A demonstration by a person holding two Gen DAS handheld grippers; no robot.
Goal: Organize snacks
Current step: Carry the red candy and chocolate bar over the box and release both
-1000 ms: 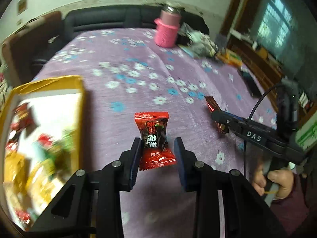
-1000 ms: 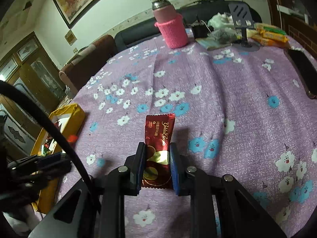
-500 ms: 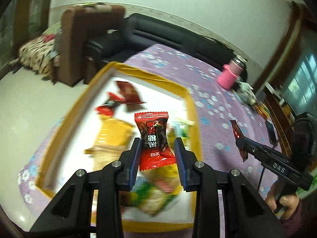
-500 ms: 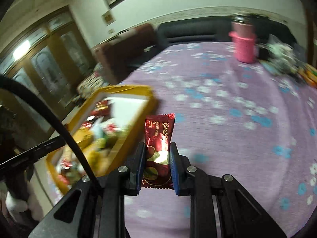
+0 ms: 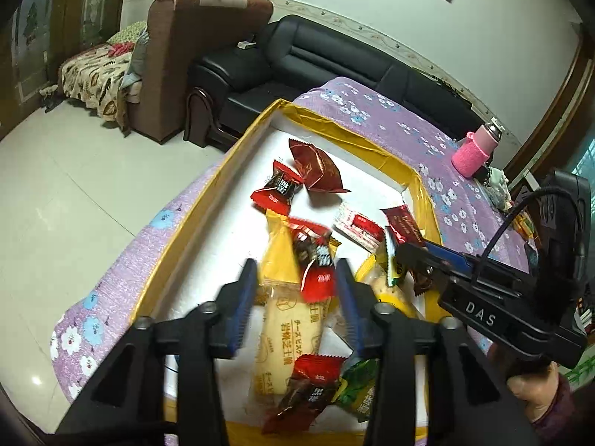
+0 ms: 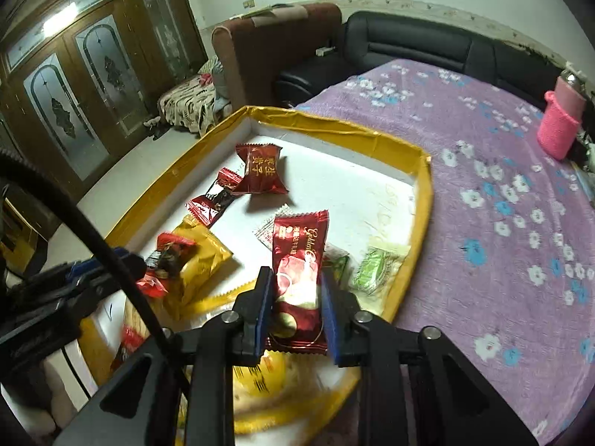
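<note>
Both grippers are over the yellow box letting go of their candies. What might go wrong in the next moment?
1. The dark red wrapper in the right gripper, whose jaws have just been opening, hangs fairly near the box's right wall; it may land against that wall.
2. The red candy, blurred between the left gripper's opening jaws, may slide off the heaped packets.

A purple cloth (image 6: 483,171) with little flowers covers the table. A pink bottle (image 6: 561,122) stands on its far side. Behind the table is a black sofa (image 5: 334,63), with a brown armchair (image 5: 186,59) beside it.
</note>
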